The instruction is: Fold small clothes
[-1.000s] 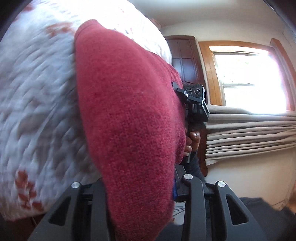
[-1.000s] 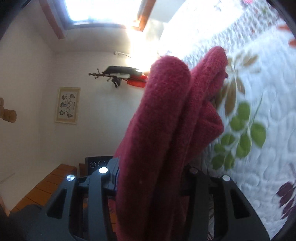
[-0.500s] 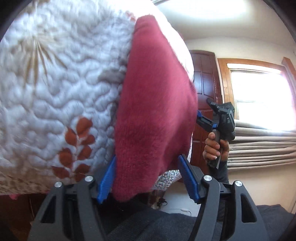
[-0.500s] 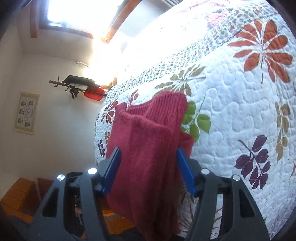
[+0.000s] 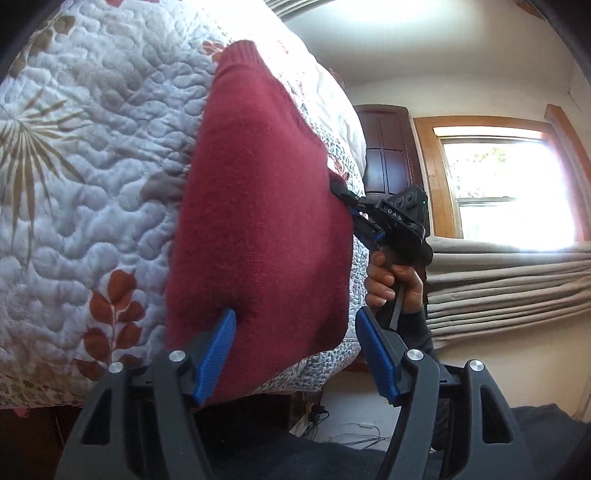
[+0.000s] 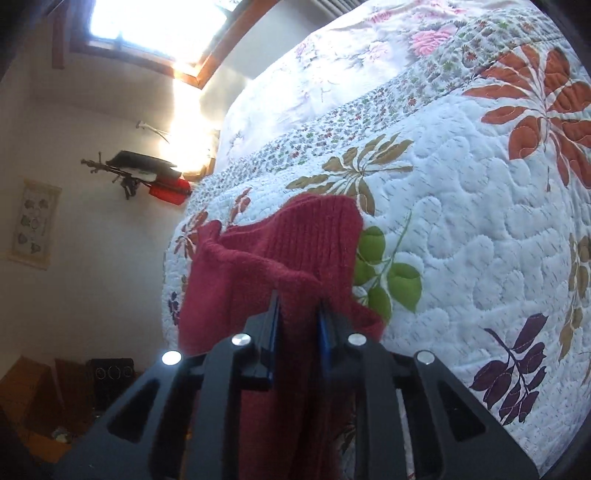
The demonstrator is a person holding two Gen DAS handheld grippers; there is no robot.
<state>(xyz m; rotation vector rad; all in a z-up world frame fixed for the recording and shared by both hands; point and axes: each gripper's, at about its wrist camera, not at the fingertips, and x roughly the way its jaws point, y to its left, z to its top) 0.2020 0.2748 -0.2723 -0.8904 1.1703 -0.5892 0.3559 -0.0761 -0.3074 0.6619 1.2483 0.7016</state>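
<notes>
In the left wrist view, a red sweater (image 5: 258, 229) lies folded on the quilt (image 5: 92, 177) of a bed, near the bed's edge. The left tool (image 5: 295, 350) has its blue pads spread wide apart: one pad (image 5: 218, 354) touches the near edge of the sweater, while the other pad (image 5: 376, 354) stands clear of the cloth, off the side of the bed. Nothing is gripped between them. Beyond the sweater, the right tool (image 5: 351, 206) meets the cloth at its far side, and a hand (image 5: 391, 284) wraps the black grip below it. Behind are a dark wooden door (image 5: 384, 147), a bright window (image 5: 506, 184) with a wooden frame, and a folded beige curtain (image 5: 509, 280). In the right wrist view, the right tool (image 6: 297, 328) has its two pads drawn close together and clamped on a thick fold of the sweater (image 6: 280, 266), which bulges up between them. The rest of the sweater spreads on the quilt (image 6: 461, 221), with a ribbed part lying farther from the camera and a rounded edge to the left. The quilt is white with printed leaves in orange, tan, green and purple. A framed picture (image 6: 35, 225) hangs on the pale wall at left, and a bracket holding dark and red things (image 6: 147, 177) is fixed near a sunlit window (image 6: 155, 26).
</notes>
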